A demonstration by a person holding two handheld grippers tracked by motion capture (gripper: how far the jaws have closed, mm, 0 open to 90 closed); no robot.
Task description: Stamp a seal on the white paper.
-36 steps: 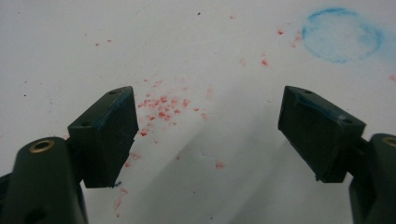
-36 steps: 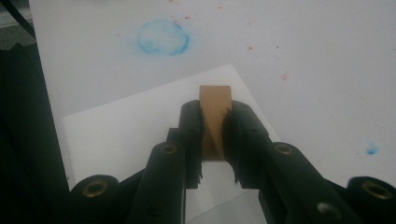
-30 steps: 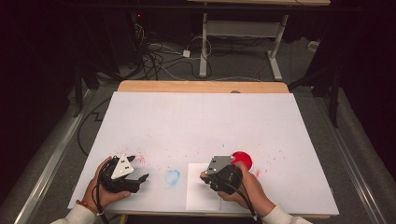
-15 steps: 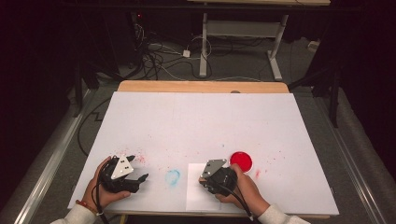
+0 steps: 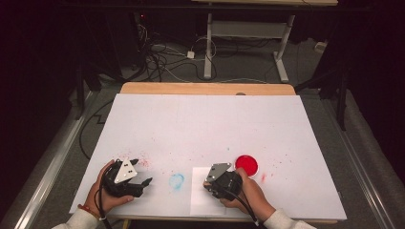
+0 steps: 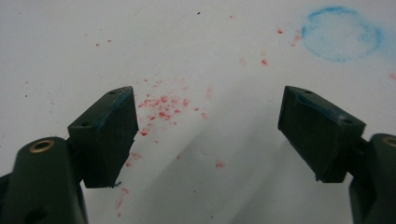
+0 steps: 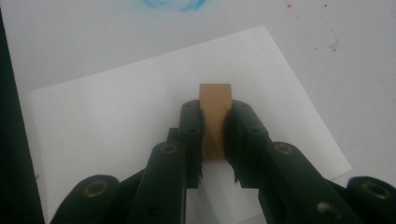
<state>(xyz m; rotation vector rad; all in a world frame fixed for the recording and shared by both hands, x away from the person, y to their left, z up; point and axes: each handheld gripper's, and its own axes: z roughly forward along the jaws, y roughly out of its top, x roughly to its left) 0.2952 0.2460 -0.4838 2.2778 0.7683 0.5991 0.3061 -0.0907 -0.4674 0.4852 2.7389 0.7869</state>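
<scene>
My right gripper (image 5: 210, 185) (image 7: 215, 114) is shut on a small tan wooden block (image 7: 215, 99), which sticks out past the fingertips. It hovers over a small white paper sheet (image 5: 200, 202) (image 7: 116, 116) near the table's front edge. A round red disc (image 5: 246, 164) lies just right of that hand. My left gripper (image 5: 143, 171) (image 6: 210, 126) rests at the front left, open, with nothing between its jaws. Its pads (image 6: 114, 128) carry traces of blue.
A large white sheet (image 5: 205, 124) covers the table. A blue ring-shaped stain (image 5: 176, 181) (image 6: 341, 32) lies between the two hands. Red specks (image 6: 161, 105) dot the surface under the left gripper and right of the disc. Cables and a desk frame (image 5: 243, 33) stand beyond the far edge.
My right gripper has pulled back from over the red disc, moving left and toward the front edge, and now sits over the small sheet. The left gripper has stayed put.
</scene>
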